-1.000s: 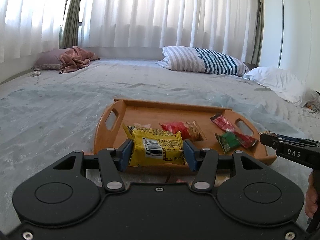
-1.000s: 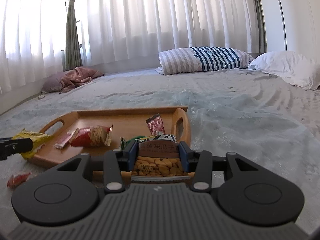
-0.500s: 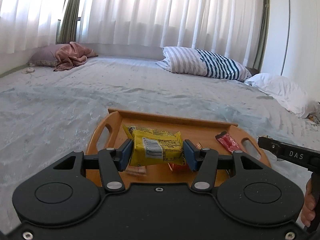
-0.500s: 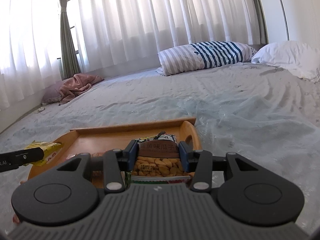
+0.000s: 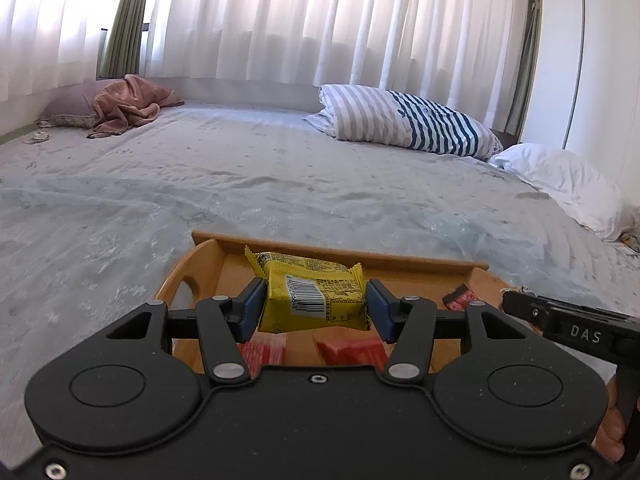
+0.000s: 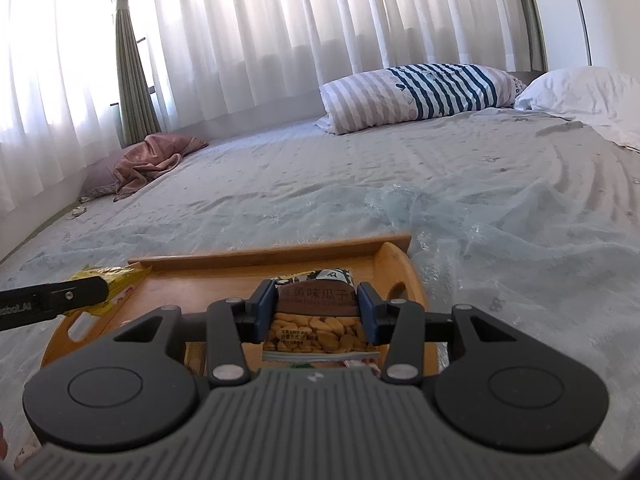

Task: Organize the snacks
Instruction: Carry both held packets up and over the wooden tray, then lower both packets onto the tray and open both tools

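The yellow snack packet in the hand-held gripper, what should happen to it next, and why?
Probably lower it a little and let go. The left hand-held gripper clamps the yellow snack packet above the wooden tray, where red packets already lie, so only the drop seems left.

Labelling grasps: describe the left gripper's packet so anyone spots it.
On the grey bed sits a wooden tray. Above it the left gripper clamps a yellow packet, the only yellow one, showing a white barcode; those beneath are red.
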The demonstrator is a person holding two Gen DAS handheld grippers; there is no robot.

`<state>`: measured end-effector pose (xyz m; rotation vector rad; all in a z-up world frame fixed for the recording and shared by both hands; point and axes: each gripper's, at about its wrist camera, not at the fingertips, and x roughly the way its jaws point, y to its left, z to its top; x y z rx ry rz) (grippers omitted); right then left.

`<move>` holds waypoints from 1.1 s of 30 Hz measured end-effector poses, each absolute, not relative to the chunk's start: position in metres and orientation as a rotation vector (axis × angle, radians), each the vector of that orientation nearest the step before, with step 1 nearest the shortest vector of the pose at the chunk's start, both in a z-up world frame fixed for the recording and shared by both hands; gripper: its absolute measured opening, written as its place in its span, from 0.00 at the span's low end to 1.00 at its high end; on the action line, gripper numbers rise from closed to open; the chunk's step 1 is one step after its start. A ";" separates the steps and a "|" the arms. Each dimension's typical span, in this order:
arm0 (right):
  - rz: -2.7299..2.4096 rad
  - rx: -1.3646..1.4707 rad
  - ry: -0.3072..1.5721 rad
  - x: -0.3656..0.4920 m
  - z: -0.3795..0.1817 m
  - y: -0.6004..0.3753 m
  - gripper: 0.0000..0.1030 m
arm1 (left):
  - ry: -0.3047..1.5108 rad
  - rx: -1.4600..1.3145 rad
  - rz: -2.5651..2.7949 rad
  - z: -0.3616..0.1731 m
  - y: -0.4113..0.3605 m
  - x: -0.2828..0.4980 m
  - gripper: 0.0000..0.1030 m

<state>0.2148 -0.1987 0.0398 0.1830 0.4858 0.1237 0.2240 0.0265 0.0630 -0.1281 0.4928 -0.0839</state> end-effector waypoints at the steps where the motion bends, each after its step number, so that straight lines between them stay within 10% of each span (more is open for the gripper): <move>1: 0.126 0.184 0.488 0.218 0.039 -0.198 0.47 | 0.498 -0.135 -0.082 0.062 0.027 0.230 0.51; 33: 0.178 0.105 0.580 0.259 0.003 -0.168 0.47 | 0.612 -0.135 -0.062 0.007 0.017 0.290 0.51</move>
